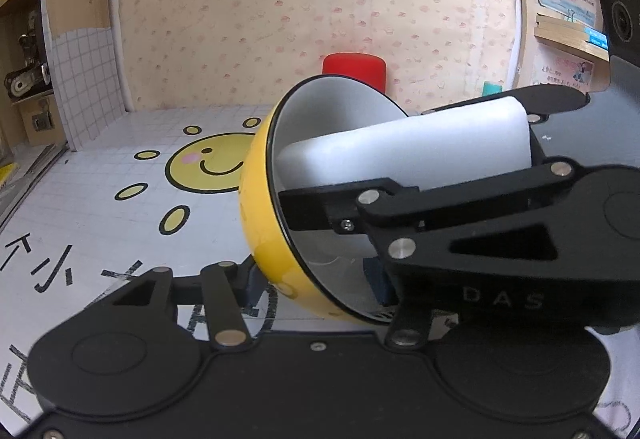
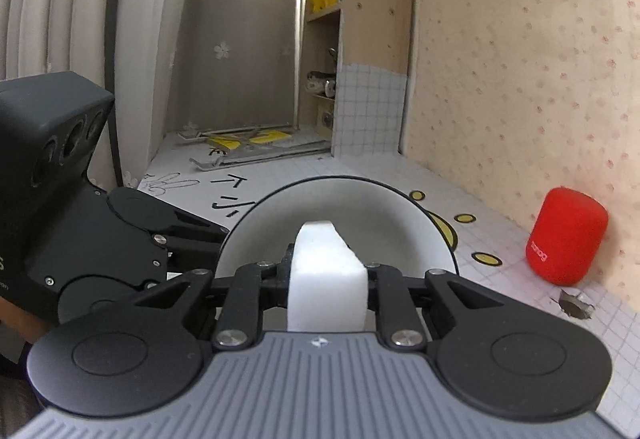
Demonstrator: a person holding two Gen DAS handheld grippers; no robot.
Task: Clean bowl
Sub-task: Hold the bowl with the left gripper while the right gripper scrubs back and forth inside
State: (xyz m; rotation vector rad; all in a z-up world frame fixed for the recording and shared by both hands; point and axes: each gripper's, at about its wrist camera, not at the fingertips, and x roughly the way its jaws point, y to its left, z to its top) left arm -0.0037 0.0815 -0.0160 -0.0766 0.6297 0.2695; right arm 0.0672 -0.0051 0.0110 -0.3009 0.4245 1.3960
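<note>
One yellow bowl (image 1: 260,223), white inside, tipped on edge above the sun-print tabletop (image 1: 120,175), clamped at its near rim by the left gripper (image 1: 316,291). One white sponge (image 2: 326,271), pinched by the right gripper (image 2: 326,275), inside the bowl. One red speaker (image 2: 566,237) far right. Bowl's base hidden.

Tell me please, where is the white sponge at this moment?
The white sponge is clamped in the right gripper, its front end pushed inside the tilted yellow bowl that the left gripper holds above the table.
</note>
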